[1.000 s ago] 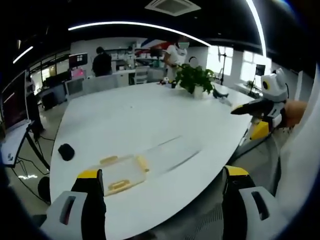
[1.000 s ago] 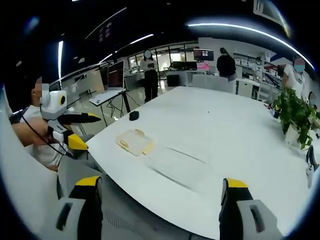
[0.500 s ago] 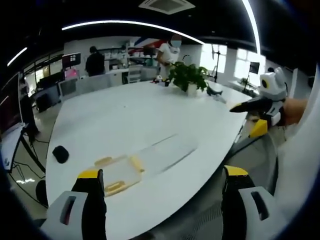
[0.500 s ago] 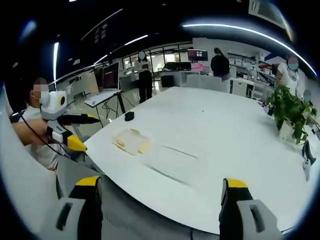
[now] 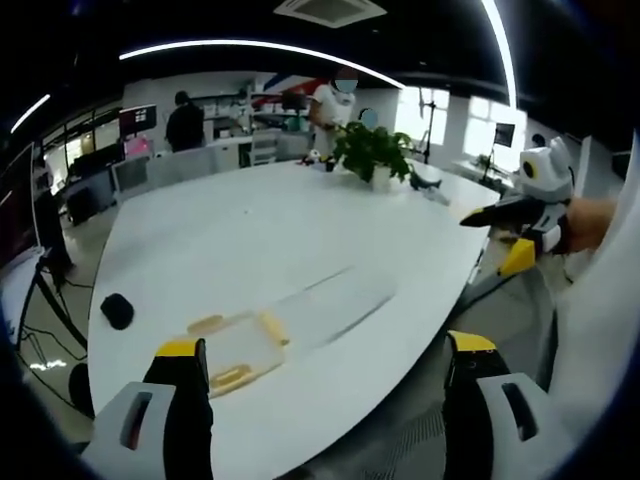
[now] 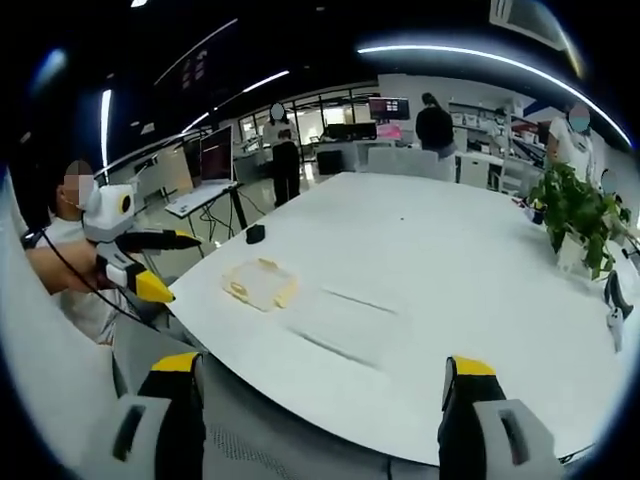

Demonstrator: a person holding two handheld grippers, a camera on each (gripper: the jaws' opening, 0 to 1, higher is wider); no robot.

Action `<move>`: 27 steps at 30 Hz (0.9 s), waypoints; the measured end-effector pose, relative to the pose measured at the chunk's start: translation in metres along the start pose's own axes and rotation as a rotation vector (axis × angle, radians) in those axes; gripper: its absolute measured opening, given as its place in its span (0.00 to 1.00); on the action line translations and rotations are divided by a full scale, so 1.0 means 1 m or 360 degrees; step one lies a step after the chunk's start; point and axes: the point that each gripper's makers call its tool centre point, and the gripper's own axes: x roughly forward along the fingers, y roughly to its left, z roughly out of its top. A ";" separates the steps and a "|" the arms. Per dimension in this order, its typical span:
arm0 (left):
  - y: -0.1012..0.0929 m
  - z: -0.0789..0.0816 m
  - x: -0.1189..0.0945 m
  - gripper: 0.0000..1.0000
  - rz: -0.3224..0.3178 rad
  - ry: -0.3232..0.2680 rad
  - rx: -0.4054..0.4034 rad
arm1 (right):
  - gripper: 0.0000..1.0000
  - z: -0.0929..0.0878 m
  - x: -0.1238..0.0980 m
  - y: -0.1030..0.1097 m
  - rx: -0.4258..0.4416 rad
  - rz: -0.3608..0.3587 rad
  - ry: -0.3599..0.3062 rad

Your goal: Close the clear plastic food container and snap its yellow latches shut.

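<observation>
The clear box (image 5: 232,350) lies open on the big white tabletop (image 5: 250,240), near the edge where the person stands. Its see-through lid (image 5: 335,303) is spread flat on the tabletop next to it, so the box cannot be shut until the lid is brought over it. Yellow latches (image 5: 272,326) sit on the sides of the box and hang loose, because nothing is snapped yet. In the right gripper view the same box (image 6: 259,284) lies with its lid (image 6: 345,325) beside it toward the middle of the tabletop. The left gripper (image 5: 320,375) has its jaws wide apart and holds nothing. The right gripper (image 6: 315,385) is also wide apart and empty. Both are held back from the tabletop, well apart from the box, probably because the job has not started. A green plant (image 5: 372,155) stands far off at the other end, out of the way.
</observation>
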 end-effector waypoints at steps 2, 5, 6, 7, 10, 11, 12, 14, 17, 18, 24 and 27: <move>0.002 0.000 0.000 0.97 0.0001 0.0001 0.0000 | 0.99 0.001 0.002 -0.001 -0.0004 -0.0004 0.0001; 0.006 0.001 0.001 0.96 -0.0003 0.0002 0.0000 | 0.99 0.002 0.007 -0.002 -0.0004 -0.0005 0.0006; 0.008 0.001 0.001 0.96 -0.0001 0.0002 0.0001 | 0.99 0.003 0.008 -0.001 0.0002 0.0000 0.0001; 0.010 0.001 0.001 0.96 0.0000 0.0002 -0.0001 | 0.99 0.004 0.008 -0.001 0.0002 0.0001 -0.0003; 0.014 0.002 0.001 0.96 0.0003 -0.0003 -0.0007 | 0.99 0.005 0.012 -0.001 -0.0009 -0.0001 0.0005; 0.014 0.002 0.002 0.96 0.0002 -0.0004 -0.0007 | 0.99 0.005 0.012 -0.001 -0.0009 -0.0001 0.0006; 0.016 0.002 0.002 0.96 0.0004 -0.0004 -0.0005 | 0.99 0.005 0.013 -0.001 -0.0008 0.0001 0.0009; 0.018 0.001 0.002 0.96 0.0005 0.0001 -0.0004 | 0.99 0.006 0.015 -0.002 -0.0014 -0.0001 0.0009; 0.021 0.000 0.002 0.95 0.0003 0.0005 -0.0003 | 0.99 0.006 0.018 -0.002 -0.0016 0.0000 0.0015; 0.023 -0.001 0.003 0.95 0.0006 0.0009 -0.0003 | 0.99 0.007 0.018 -0.002 -0.0019 0.0000 0.0017; 0.032 -0.004 0.003 0.94 -0.0010 0.0013 0.0020 | 0.99 0.014 0.028 0.002 -0.0101 0.0011 0.0033; 0.039 -0.010 0.005 0.93 -0.0027 0.0030 0.0024 | 0.99 0.020 0.033 0.005 -0.0138 0.0022 0.0030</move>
